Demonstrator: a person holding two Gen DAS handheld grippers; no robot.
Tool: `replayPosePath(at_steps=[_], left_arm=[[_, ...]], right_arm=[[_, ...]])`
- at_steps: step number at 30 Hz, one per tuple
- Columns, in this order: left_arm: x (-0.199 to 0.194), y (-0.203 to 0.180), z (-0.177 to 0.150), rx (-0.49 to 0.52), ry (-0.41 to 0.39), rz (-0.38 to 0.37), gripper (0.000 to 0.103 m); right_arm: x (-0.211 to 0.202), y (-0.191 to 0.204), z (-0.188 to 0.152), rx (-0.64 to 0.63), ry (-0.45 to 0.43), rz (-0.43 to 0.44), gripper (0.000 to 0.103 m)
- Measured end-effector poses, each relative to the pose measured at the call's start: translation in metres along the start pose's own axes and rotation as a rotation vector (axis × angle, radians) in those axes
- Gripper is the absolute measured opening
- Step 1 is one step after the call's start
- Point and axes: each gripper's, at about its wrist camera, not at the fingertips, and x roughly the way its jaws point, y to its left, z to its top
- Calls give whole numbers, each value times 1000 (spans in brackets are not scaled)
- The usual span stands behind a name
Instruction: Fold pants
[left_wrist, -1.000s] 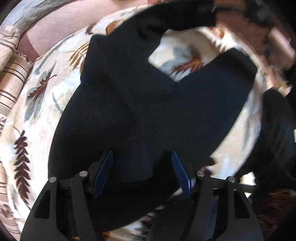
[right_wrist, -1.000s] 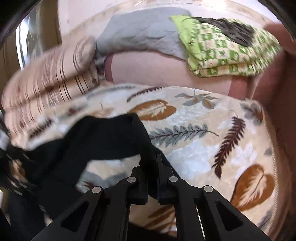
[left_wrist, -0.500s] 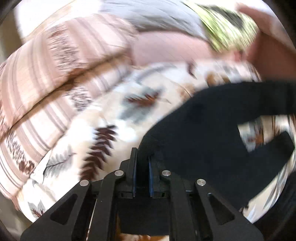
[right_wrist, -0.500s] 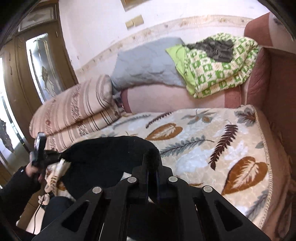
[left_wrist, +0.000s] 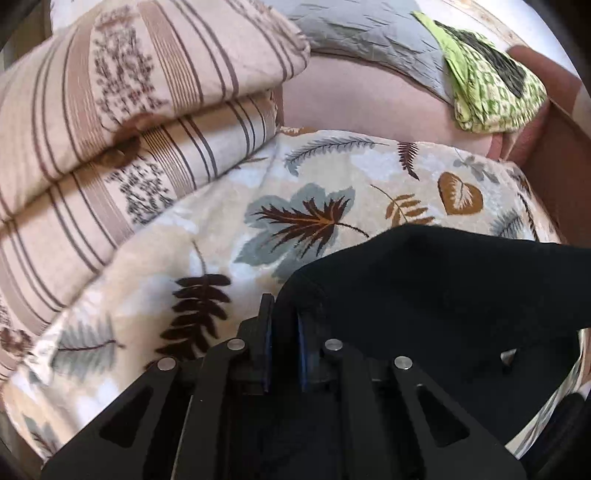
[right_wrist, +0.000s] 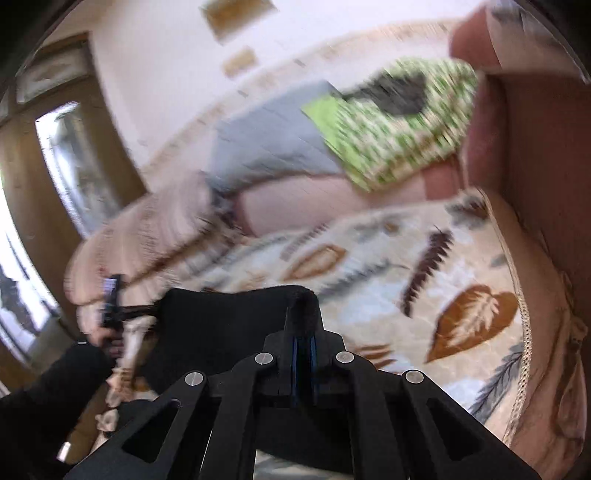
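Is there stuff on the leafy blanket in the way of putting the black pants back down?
Nothing visible. Both grippers, left and right, are shut on the pants, and the leafy blanket ahead looks bare. The striped pillows sit off to its side.

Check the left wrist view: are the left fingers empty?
No, the left gripper has its fingers closed on an edge of the black pants, above the leaf-print blanket.

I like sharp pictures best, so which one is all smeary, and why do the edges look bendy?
The right wrist view is smeary: the green blanket and striped pillows streak. The left wrist view is sharper, its leaf blanket fairly crisp. Both lenses are fisheye, so edges curve; the black pants show little detail.
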Motion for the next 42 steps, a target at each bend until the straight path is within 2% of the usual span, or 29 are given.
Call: replayPosePath(at_steps=[2, 4, 5, 6, 8, 10, 11, 13, 15, 17, 18, 20, 21, 22, 23, 24, 25, 26, 27, 29, 32, 34, 36, 38, 40, 41, 42], left_arm=[[11, -2, 4, -14, 15, 2, 13], [27, -1, 9, -39, 31, 11, 24], [34, 3, 10, -68, 34, 25, 34], [43, 9, 12, -101, 32, 43, 38], [59, 22, 15, -166, 46, 77, 38], [72, 40, 15, -253, 62, 129, 38], [72, 46, 14, -283, 57, 139, 38], [59, 53, 9, -320, 0, 115, 38], [43, 44, 5, -276, -53, 59, 38], [20, 19, -1, -197, -109, -69, 39], [12, 4, -3, -143, -123, -134, 45], [3, -33, -13, 1, -129, -238, 50], [6, -44, -15, 42, -117, -242, 50], [17, -58, -19, 95, -78, -205, 50], [26, -61, -18, 101, -49, -170, 50], [42, -62, -20, 84, 4, -124, 53], [65, -58, -23, 43, 88, -87, 59], [78, -53, -25, -13, 130, -102, 60], [78, -47, -26, -68, 98, -131, 64], [72, -47, -23, -122, 84, -146, 66], [61, -55, -23, -88, 54, -130, 67], [64, -56, -21, -81, 18, -133, 73], [76, -58, -24, -107, 26, -135, 81], [80, -62, -28, -84, 5, -131, 93], [83, -76, -29, -21, 22, -68, 95], [83, -79, -31, -3, 28, -43, 96], [85, -85, -31, 23, 35, -11, 99]], right_arm=[[37, -23, 5, 36, 55, -52, 4], [80, -52, 7, 89, 116, -122, 4], [93, -61, 5, 110, 133, -140, 4], [115, -78, 4, 156, 154, -169, 5], [136, -97, 1, 180, 133, -213, 10], [147, -109, 1, 167, 99, -311, 10], [147, -113, 1, 181, 89, -333, 10], [136, -116, 0, 207, 63, -313, 12], [127, -105, -1, 158, 67, -308, 17], [120, -84, -3, 64, 85, -273, 18], [116, -68, -7, 11, 96, -233, 20], [117, -41, -20, -91, 157, -124, 32], [123, -33, -27, -137, 205, -87, 32], [132, -28, -37, -177, 262, -100, 29], [142, -31, -45, -185, 307, -146, 29], [159, -43, -56, -160, 385, -219, 29], [169, -59, -64, -105, 426, -255, 29], [170, -69, -66, -64, 393, -232, 29], [167, -79, -65, -7, 341, -201, 28], [165, -85, -60, 63, 339, -189, 28], [155, -72, -46, 31, 367, -227, 30], [141, -56, -29, -10, 278, -248, 34], [144, -47, -11, -31, 217, -258, 39], [166, -44, -5, -60, 240, -266, 42], [205, -52, -18, -70, 342, -317, 42], [220, -60, -27, -31, 388, -326, 43], [222, -65, -33, -13, 346, -322, 43]])
